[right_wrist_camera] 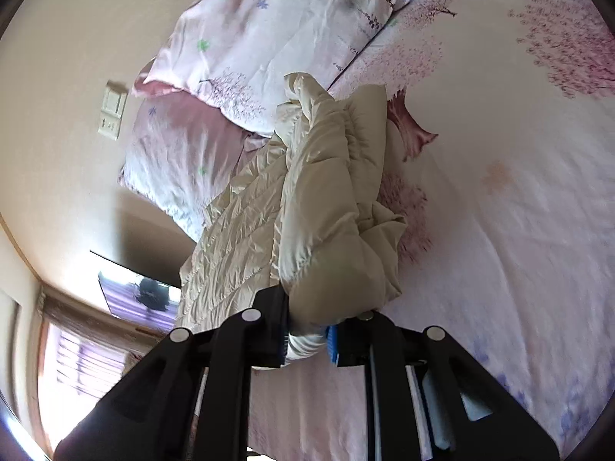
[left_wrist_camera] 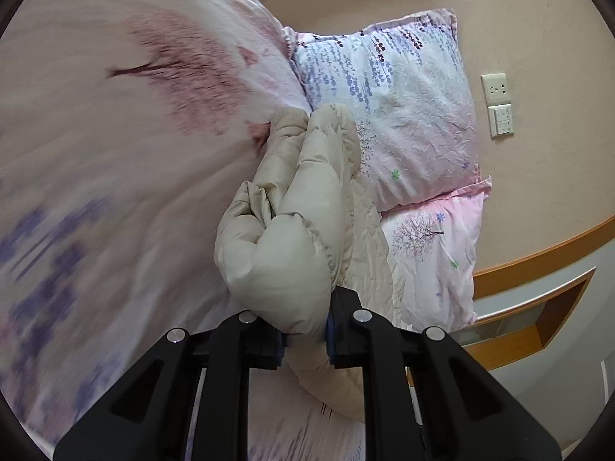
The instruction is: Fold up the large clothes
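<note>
A cream puffy quilted jacket [left_wrist_camera: 292,230] hangs bunched above a bed with a pink floral cover [left_wrist_camera: 115,134]. My left gripper [left_wrist_camera: 305,340] is shut on a thick fold of the jacket, which fills the space between its blue pads. In the right wrist view the same jacket [right_wrist_camera: 326,211] trails away from my right gripper [right_wrist_camera: 307,340], which is shut on another bunched part of it. The shiny inner lining [right_wrist_camera: 230,238] shows on the left side. The bed cover [right_wrist_camera: 499,192] lies below and to the right.
Two floral pillows [left_wrist_camera: 403,96] [left_wrist_camera: 434,253] lie at the head of the bed against a beige wall with a socket and switch plate [left_wrist_camera: 497,103]. A wooden headboard shelf [left_wrist_camera: 538,307] is at the right. A window [right_wrist_camera: 77,353] shows in the right wrist view.
</note>
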{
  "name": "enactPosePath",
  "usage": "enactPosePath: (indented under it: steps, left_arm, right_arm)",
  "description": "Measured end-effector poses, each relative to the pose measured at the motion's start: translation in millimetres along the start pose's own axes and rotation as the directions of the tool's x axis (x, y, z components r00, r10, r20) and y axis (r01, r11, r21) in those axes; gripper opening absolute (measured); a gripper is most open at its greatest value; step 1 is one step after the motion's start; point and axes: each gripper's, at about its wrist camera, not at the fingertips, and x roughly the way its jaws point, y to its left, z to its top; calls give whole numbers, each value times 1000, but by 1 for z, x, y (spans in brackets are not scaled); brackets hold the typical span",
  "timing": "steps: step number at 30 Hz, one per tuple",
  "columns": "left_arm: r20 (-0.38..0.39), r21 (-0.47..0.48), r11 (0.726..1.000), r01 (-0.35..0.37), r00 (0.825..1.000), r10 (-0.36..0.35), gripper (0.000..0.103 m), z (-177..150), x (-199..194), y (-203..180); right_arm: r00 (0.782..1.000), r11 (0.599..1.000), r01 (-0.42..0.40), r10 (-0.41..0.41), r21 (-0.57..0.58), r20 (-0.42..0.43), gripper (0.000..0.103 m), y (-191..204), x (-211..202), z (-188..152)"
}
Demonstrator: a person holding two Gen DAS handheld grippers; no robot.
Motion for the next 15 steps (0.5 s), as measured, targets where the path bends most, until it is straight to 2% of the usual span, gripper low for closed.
enactPosePath:
  steps: [5,8,10,11,12,13,14,15]
  left_arm:
    - [-7,-51,999,19,1000,-19,15,-19,-15,18]
    - [1,-39,999,23,1000,-23,15,-24,-19,21]
    - [6,-15,1000,21,1000,-21,15,-25,-18,20]
    - [7,-5,1000,21,1000,-21,18,-25,-18,19]
    - [8,2,1000,18,1000,-18,20,-24,-17,19]
    - [9,10,1000,9,1000,-9,24,-25,-17,18]
    - [10,17,1000,2,1000,-2,32,-25,-17,18]
    - [13,27,1000,0,1000,-1,35,-25,-17,18]
  right_arm:
    - [998,996,59,-58,-64,24,16,-3,-12,-20]
    - [994,991,104,-102,-80,31,20,-6,-15,-33]
    - [988,983,152,-147,-107,57,32,-4,-18,-40]
    - [981,976,183,-173,-121,86,35,-3,-22,-41]
    - [975,970,206,-193,-130,108,43,-1,-24,-42]
    - [961,958,252,-231,-138,151,50,2,-29,-43]
    - [942,944,299,-268,-142,203,52,6,-35,-43]
    - [923,930,337,-297,-144,244,55,8,-39,-42]
